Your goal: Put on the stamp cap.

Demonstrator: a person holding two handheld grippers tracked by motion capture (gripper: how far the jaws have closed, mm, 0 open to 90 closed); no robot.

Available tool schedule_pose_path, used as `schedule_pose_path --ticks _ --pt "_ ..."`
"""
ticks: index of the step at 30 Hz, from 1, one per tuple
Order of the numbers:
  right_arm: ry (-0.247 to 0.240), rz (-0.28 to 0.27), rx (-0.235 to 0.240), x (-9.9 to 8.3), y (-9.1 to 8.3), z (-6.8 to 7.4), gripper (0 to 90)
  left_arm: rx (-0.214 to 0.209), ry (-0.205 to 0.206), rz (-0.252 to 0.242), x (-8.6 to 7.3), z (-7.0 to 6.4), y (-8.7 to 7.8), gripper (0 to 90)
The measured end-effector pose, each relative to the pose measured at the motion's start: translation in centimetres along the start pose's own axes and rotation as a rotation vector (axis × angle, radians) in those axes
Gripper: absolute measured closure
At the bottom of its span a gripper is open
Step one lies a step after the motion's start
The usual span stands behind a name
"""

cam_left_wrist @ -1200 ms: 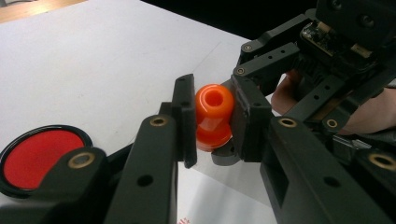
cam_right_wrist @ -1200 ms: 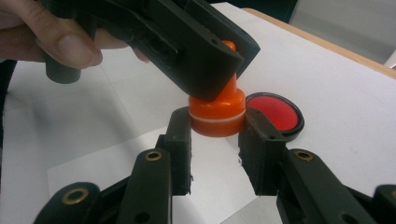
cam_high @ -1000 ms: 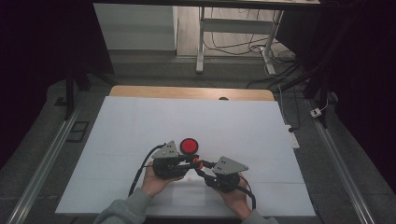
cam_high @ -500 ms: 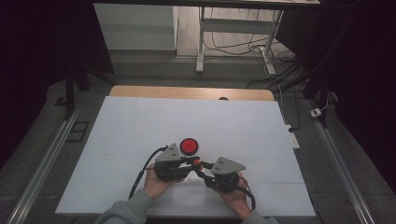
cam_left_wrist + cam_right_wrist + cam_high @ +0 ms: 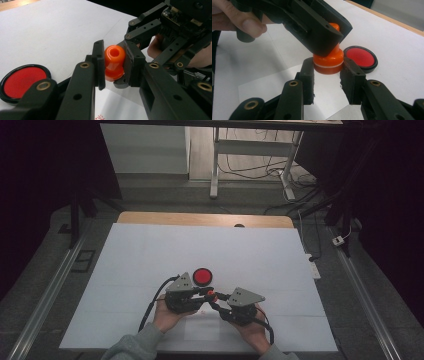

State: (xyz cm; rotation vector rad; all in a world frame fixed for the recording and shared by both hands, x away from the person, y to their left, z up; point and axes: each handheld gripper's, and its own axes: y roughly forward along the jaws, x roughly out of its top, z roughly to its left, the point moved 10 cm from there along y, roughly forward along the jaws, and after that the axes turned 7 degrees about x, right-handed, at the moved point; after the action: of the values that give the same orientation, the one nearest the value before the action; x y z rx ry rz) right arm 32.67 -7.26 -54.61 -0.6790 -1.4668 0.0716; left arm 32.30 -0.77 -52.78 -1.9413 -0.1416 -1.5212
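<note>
L tool (image 5: pixel 113 66) grips orange stamp (image 5: pixel 114 62) top; R tool (image 5: pixel 328 72) clamps its base. High view: red pad (image 5: pixel 202 276) on table (image 5: pixel 140 255).

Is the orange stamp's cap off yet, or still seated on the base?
Still seated: the orange stamp shows upper and lower parts together, the left gripper on the upper, the right gripper on the base.

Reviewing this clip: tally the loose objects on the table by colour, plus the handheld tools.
Orange stamp-like piece, held between both grippers' jaws: 1
Red disc with a black rim, lying on the white sheet: 1
Black handheld grippers, left gripper and right gripper: 2
Total: 4
</note>
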Motion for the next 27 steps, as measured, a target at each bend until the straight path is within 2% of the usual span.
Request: schedule_pose_path --ticks 14,27 --pt "0.001 -0.014 0.001 0.06 -0.08 -0.04 63.1 -0.001 0.003 -0.005 0.15 -0.04 -0.11 72.4" --pt "0.023 -0.018 -0.006 0.04 -0.26 -0.34 54.1 -0.011 -0.007 -0.026 0.57 -0.01 -0.46 72.4"
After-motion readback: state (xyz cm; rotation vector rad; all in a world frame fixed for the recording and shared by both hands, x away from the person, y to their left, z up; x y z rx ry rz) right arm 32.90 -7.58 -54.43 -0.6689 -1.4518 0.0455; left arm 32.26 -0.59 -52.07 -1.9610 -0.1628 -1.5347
